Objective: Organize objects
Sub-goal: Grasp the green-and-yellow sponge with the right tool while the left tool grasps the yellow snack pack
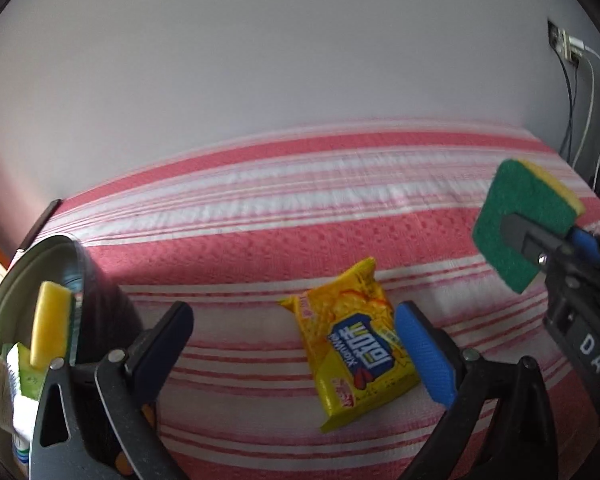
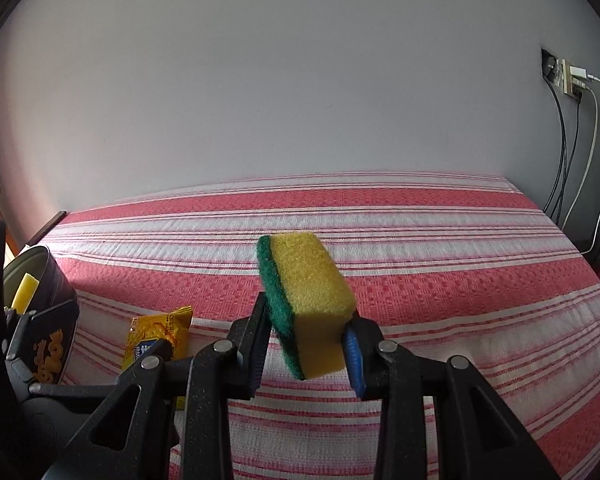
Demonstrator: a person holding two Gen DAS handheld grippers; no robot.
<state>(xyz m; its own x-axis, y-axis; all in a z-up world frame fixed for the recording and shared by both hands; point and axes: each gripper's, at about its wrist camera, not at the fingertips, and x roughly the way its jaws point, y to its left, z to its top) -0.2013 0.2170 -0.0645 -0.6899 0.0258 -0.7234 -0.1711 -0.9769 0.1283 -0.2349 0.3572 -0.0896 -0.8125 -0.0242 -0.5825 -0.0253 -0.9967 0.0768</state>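
Note:
My right gripper (image 2: 310,344) is shut on a yellow sponge with a green scouring side (image 2: 312,300) and holds it above the red-and-white striped cloth (image 2: 440,280). The same sponge (image 1: 524,220) and right gripper (image 1: 540,240) show at the right of the left wrist view. My left gripper (image 1: 296,344) is open and empty, its fingers either side of a yellow snack packet (image 1: 356,352) lying on the cloth (image 1: 240,240). The packet (image 2: 160,336) also shows in the right wrist view. A dark round tin (image 1: 88,280) at the left holds another yellow sponge (image 1: 50,328) and other items.
The tin (image 2: 52,300) stands at the cloth's left edge. A grey wall (image 2: 300,100) rises behind the cloth. A wall socket (image 2: 572,76) with hanging cables (image 2: 580,168) is at the far right.

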